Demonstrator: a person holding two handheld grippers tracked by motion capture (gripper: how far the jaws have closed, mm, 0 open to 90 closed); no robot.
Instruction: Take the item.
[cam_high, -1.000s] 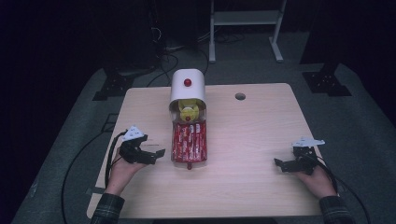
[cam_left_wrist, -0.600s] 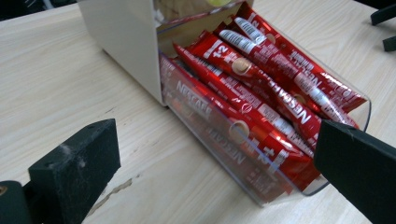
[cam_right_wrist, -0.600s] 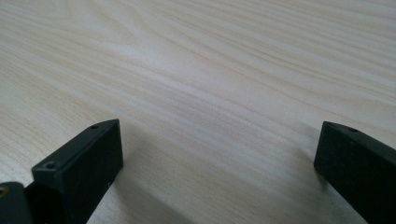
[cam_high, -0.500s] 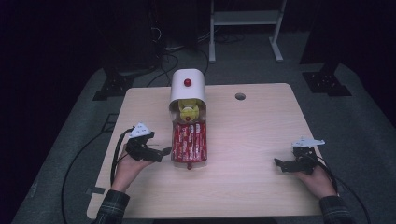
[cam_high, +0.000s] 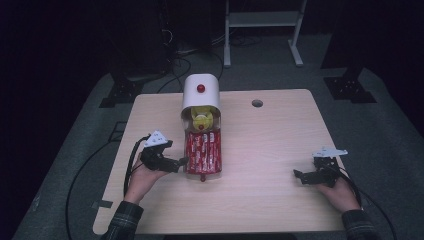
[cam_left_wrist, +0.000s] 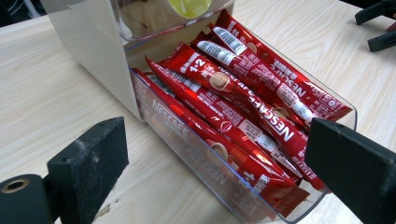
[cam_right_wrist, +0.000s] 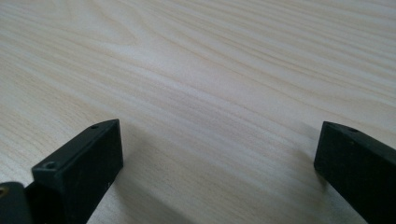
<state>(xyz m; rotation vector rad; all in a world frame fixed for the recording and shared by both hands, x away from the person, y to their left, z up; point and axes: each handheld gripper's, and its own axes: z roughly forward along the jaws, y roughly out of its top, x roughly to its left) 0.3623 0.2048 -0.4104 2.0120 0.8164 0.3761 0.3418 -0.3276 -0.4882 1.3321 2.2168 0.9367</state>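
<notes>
A white dispenser (cam_high: 201, 92) stands at the table's middle back with a yellow thing (cam_high: 202, 119) inside it. Its clear drawer (cam_left_wrist: 187, 140) is pulled out toward me and holds several red Nescafe sachets (cam_high: 202, 152) (cam_left_wrist: 243, 98). My left gripper (cam_high: 182, 162) (cam_left_wrist: 219, 172) is at the drawer's left front corner. Its jaws are open and have just been closing a little. The drawer's front corner and sachet ends lie between them, and neither pad is seen pressing on anything. My right gripper (cam_high: 300, 176) (cam_right_wrist: 219, 163) rests open low over bare wood at the right, nothing between its jaws.
The light wooden table (cam_high: 265, 140) has a small round hole (cam_high: 257, 103) at the back right of the dispenser. A white metal frame (cam_high: 260, 20) stands on the floor behind. Cables hang off the table's left edge (cam_high: 127, 165).
My left hand has slid right, from a gap beside the drawer up to its front left corner. The right hand has stayed put.
</notes>
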